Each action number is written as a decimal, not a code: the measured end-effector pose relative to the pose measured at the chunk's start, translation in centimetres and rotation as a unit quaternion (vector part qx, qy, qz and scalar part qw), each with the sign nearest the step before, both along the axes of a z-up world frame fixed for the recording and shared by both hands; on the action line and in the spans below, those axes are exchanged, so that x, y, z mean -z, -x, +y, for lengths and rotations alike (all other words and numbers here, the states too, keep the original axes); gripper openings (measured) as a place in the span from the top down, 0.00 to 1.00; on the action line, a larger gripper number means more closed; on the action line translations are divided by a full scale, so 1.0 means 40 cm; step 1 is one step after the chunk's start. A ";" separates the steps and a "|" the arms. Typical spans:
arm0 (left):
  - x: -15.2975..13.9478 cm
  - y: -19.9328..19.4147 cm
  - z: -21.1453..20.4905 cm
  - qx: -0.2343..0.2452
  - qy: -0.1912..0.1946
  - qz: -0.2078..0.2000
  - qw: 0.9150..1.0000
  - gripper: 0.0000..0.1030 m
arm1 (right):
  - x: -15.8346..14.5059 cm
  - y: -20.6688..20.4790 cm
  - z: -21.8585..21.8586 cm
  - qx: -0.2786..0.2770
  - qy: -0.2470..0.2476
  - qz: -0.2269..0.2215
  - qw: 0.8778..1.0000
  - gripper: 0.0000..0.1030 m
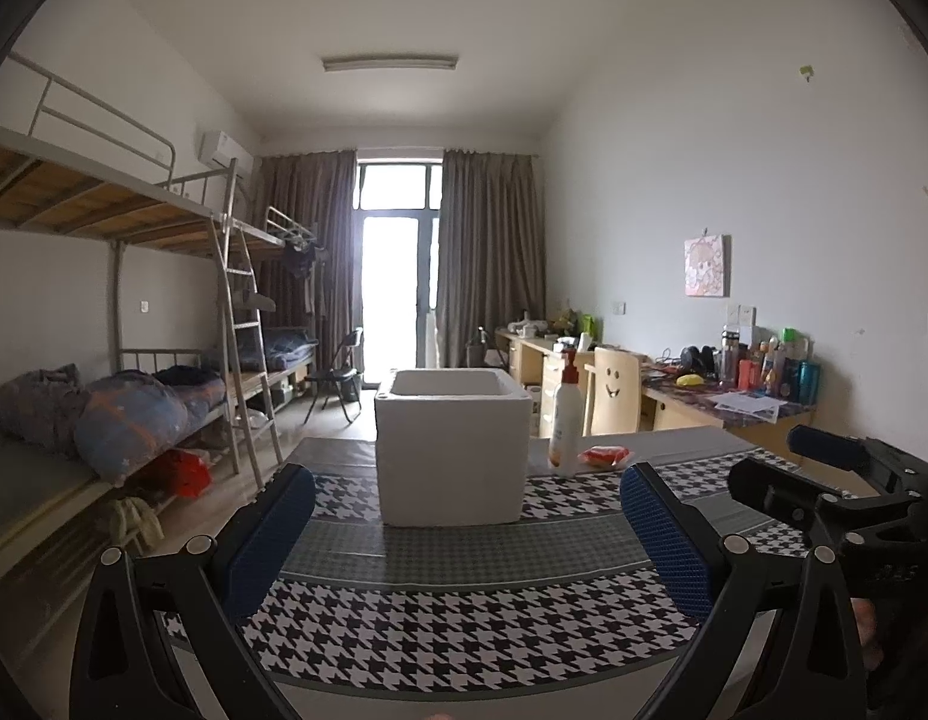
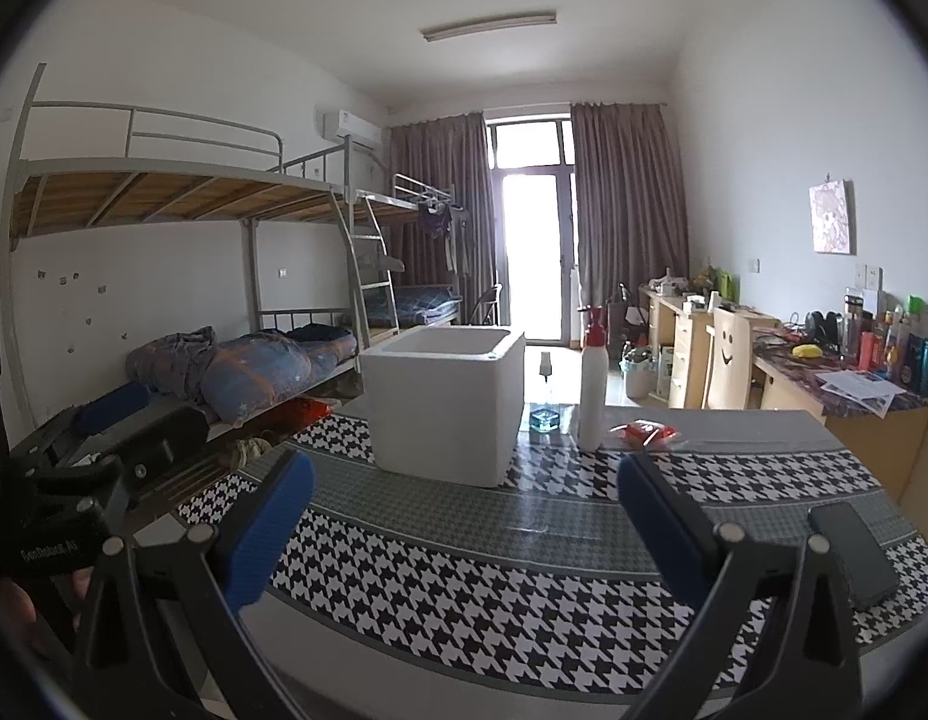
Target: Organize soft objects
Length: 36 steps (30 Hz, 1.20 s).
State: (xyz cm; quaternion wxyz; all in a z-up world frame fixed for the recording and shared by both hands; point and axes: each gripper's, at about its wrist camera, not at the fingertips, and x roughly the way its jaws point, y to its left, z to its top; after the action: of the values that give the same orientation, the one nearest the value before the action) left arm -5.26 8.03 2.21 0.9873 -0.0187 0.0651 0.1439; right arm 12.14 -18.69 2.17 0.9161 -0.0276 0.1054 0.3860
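White foam box [image 1: 453, 447] stands on the houndstooth cloth [image 1: 464, 624] straight ahead of the left gripper [image 1: 466, 531], whose blue pads are spread apart with nothing between them. Right gripper [image 2: 464, 519] is likewise spread wide and empty, with the box ahead and a little left of it. Red soft packet [image 2: 643, 433] lies on the cloth ahead of the right gripper's right finger, just right of the pump bottle [image 2: 592, 381] and apart from the box.

Dormitory room: bunk beds [image 1: 134, 204], desks [image 1: 691, 390]
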 end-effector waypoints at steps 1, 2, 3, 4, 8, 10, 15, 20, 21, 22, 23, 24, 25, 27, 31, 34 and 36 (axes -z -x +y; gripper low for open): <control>0.003 -0.001 -0.001 -0.001 -0.002 0.002 1.000 0.01 | 0.002 0.000 0.000 0.000 0.000 0.001 1.000 0.01; 0.005 -0.002 0.000 -0.001 -0.002 0.003 1.000 0.01 | 0.003 0.001 -0.001 0.000 0.000 0.001 1.000 0.01; 0.007 -0.003 0.001 0.000 0.001 0.005 1.000 0.01 | 0.006 0.003 -0.003 0.000 -0.001 0.000 1.000 0.01; 0.009 -0.002 0.001 0.003 0.003 0.006 1.000 0.01 | 0.009 0.004 -0.004 0.002 0.000 -0.001 1.000 0.01; 0.017 0.001 -0.002 0.004 0.002 0.010 1.000 0.01 | 0.021 0.006 -0.008 0.007 0.000 -0.003 1.000 0.01; 0.021 0.000 -0.002 0.002 0.002 0.013 1.000 0.01 | 0.027 0.006 -0.009 0.009 0.002 -0.001 1.000 0.01; 0.034 -0.003 -0.007 -0.002 -0.002 0.018 1.000 0.01 | 0.039 0.004 -0.012 0.010 0.005 0.003 1.000 0.01; 0.038 -0.002 -0.006 -0.004 -0.001 0.016 1.000 0.01 | 0.050 0.009 -0.012 0.012 0.004 0.007 1.000 0.01; 0.040 -0.002 -0.007 -0.005 -0.003 0.015 1.000 0.01 | 0.053 0.012 -0.012 0.012 0.003 0.006 1.000 0.01; 0.042 -0.002 -0.009 -0.005 -0.005 0.015 1.000 0.01 | 0.054 0.015 -0.011 0.013 0.004 0.005 1.000 0.01; 0.045 -0.002 -0.011 -0.004 -0.006 0.016 1.000 0.01 | 0.058 0.020 -0.011 0.015 0.005 0.002 1.000 0.01; 0.047 -0.002 -0.012 -0.004 -0.006 0.017 1.000 0.01 | 0.060 0.023 -0.009 0.015 0.006 -0.001 1.000 0.01; 0.049 -0.001 -0.011 -0.004 -0.005 0.017 1.000 0.01 | 0.063 0.026 -0.008 0.017 0.008 -0.003 1.000 0.01; 0.051 -0.005 -0.012 -0.005 -0.008 0.018 1.000 0.01 | 0.067 0.031 -0.008 0.018 0.008 -0.005 1.000 0.01; 0.059 -0.006 -0.004 -0.010 -0.002 0.017 1.000 0.01 | 0.076 0.029 -0.011 0.020 0.010 -0.003 1.000 0.01; 0.063 -0.007 -0.003 -0.010 0.000 0.018 1.000 0.01 | 0.082 0.025 -0.015 0.021 0.008 0.002 1.000 0.01; 0.067 -0.008 -0.004 -0.009 0.000 0.021 1.000 0.01 | 0.086 0.022 -0.016 0.022 0.009 0.006 1.000 0.01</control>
State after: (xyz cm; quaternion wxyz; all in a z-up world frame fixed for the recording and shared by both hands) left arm -4.93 7.88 -0.47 0.9844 -0.0159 0.0856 0.1528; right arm 11.25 -19.31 -1.26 0.9233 -0.0314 0.1147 0.3651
